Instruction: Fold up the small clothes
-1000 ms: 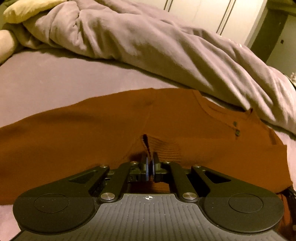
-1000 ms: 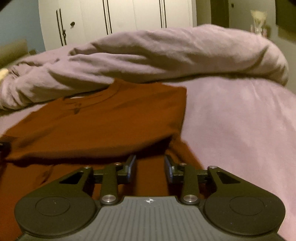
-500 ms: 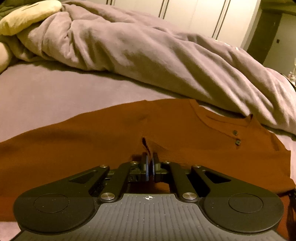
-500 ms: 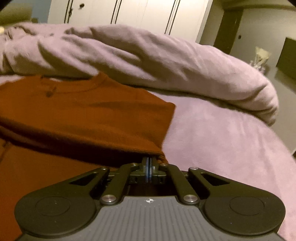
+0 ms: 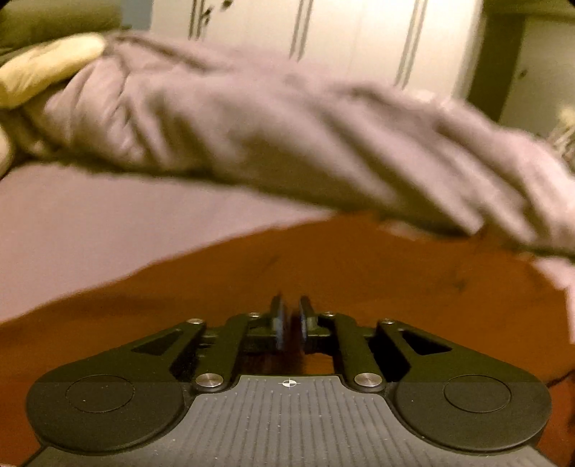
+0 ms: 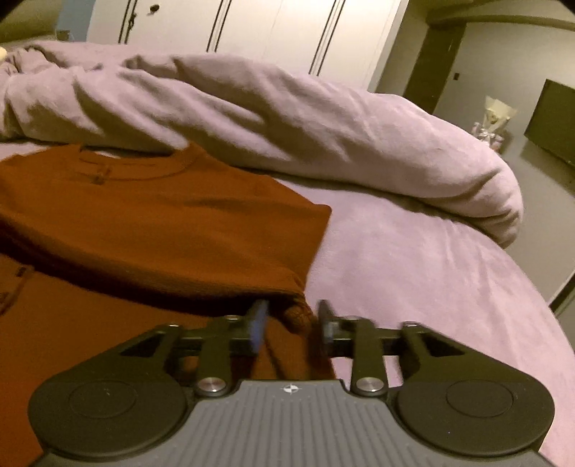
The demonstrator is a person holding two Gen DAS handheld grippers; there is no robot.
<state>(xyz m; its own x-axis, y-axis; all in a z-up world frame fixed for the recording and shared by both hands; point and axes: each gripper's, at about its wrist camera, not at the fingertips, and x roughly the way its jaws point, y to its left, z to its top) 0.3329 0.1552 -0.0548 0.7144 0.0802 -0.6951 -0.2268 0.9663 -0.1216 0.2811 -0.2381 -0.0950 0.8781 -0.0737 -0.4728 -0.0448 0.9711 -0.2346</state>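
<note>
Both my grippers were clamped on the shirt [image 6: 161,222] half a second ago; now the jaws are opening. Right gripper [image 6: 289,325]: fabric bunch between jaws, pads clear. Left gripper [image 5: 290,323]: narrow gap, nothing pinched. Fold laid on bed [image 6: 413,273], release step.

Shirt [image 6: 161,222] rust-brown, plain; duvet [image 6: 287,122] + sheet [image 6: 413,269] mauve; wardrobe [image 6: 269,28] white; pillow [image 5: 43,68] pale yellow.
</note>
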